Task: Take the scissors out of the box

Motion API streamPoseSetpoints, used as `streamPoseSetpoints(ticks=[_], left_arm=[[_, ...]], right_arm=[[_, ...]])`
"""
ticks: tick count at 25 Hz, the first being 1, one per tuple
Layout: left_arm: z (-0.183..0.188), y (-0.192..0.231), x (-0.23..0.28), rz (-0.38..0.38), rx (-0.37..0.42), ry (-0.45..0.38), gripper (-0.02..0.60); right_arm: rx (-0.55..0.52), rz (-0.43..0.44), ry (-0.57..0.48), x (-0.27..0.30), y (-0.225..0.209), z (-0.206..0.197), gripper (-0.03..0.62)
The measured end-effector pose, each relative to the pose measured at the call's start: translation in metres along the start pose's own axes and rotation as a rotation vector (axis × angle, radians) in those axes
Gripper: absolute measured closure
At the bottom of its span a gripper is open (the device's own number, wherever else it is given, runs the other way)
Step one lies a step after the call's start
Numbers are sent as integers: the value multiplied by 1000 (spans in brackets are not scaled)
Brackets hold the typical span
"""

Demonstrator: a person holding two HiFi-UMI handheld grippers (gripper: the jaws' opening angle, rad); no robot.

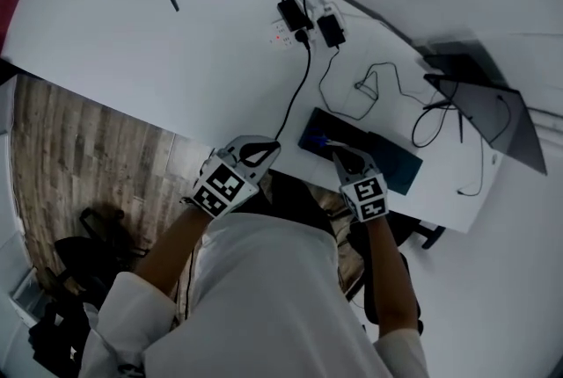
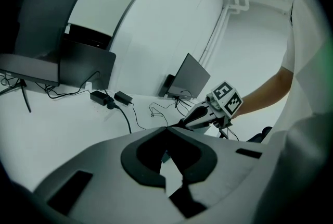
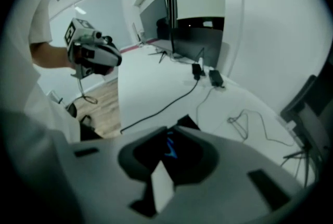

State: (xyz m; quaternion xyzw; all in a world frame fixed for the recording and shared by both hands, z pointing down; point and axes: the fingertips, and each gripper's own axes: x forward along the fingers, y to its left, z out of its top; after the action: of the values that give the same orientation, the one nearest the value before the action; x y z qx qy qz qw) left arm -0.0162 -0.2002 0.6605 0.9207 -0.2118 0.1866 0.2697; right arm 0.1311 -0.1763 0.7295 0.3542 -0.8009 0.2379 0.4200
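Head view: approach step, prob. — right gripper [image 1: 338,156], shut & empty, hung over box [image 1: 396,170] w/ blue scissors [image 1: 318,141], left gripper [image 1: 269,149] shut too; next move needed jaws opened.

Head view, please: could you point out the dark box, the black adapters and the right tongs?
dark box [image 1: 396,165], head view, bare right part of its top.
black adapters [image 1: 295,14], head view, body of the left one.
right tongs [image 1: 341,158], head view, between the tips.

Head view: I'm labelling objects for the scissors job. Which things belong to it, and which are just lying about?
Job: dark box, blue scissors in it, left gripper, right gripper.
Lying about: power adapters, black cable, monitors.
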Motion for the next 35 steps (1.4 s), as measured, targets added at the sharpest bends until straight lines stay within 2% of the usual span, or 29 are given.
streamPoseSetpoints(ticks=[5, 6, 8, 9, 18, 30, 33, 35], left_arm=[[-10, 9, 1, 10, 4, 14, 549], [-11, 10, 1, 14, -3, 13, 549], [-13, 13, 1, 25, -19, 10, 549], [-13, 14, 2, 30, -26, 9, 549], [-24, 18, 11, 53, -77, 3, 549], [-35, 40, 5, 110, -172, -30, 549], [-38, 42, 3, 125, -179, -29, 549], [-41, 42, 2, 130, -181, -28, 549]], right_arm=[[-66, 46, 97, 31, 7, -15, 552], [-79, 56, 116, 37, 7, -18, 543], [-100, 73, 154, 47, 6, -24, 480], [-111, 79, 172, 52, 6, -26, 476], [-187, 142, 330, 94, -4, -55, 476], [-323, 227, 470, 123, 5, -77, 454], [-381, 219, 512, 125, 4, -82, 448], [-405, 210, 514, 126, 2, -80, 473]])
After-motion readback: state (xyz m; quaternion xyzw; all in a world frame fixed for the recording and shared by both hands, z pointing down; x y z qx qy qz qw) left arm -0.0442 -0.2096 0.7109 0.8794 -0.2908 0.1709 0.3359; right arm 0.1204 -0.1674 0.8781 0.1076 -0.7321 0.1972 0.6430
